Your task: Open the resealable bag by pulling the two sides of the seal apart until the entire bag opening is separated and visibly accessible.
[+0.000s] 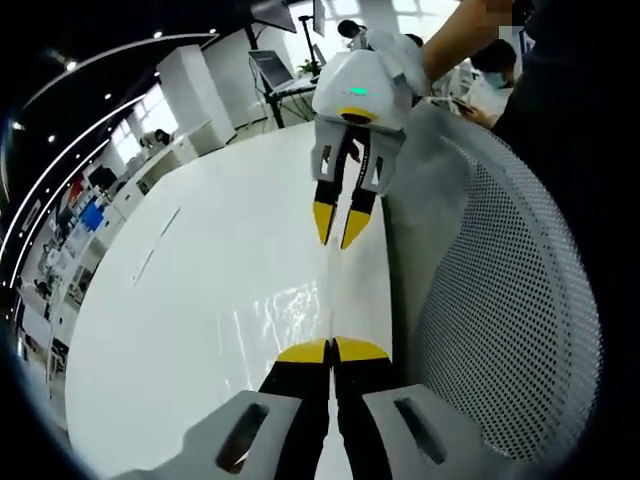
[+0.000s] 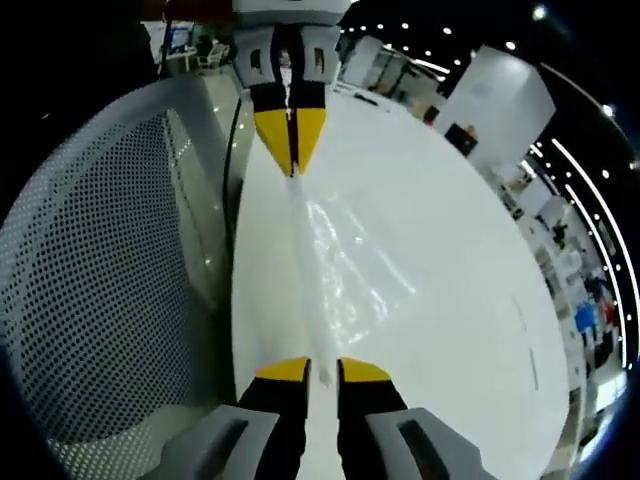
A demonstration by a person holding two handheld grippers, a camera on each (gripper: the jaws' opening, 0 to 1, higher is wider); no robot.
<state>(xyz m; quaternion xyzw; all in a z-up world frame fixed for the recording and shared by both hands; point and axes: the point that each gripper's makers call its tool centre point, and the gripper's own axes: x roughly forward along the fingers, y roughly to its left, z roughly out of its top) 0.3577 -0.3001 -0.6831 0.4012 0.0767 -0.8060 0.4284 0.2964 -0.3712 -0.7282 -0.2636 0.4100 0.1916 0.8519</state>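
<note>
White tabletop (image 1: 200, 300) runs out toward an office background, and the clear resealable bag (image 2: 350, 260) lies on it, stretched between my two tools beside the perforated chair back (image 2: 90, 280). My left gripper (image 1: 331, 350) is pinched on the bag's edge nearest that chair; my right gripper (image 2: 322, 370) sits narrow around the far edge, though I cannot tell if it truly grips. I judge the thin film could slip free if I pull unevenly, leaving the seal closed.

A perforated chair back (image 1: 510, 300) crowds one side of the grippers; the white table (image 1: 200, 300) lies open opposite.
</note>
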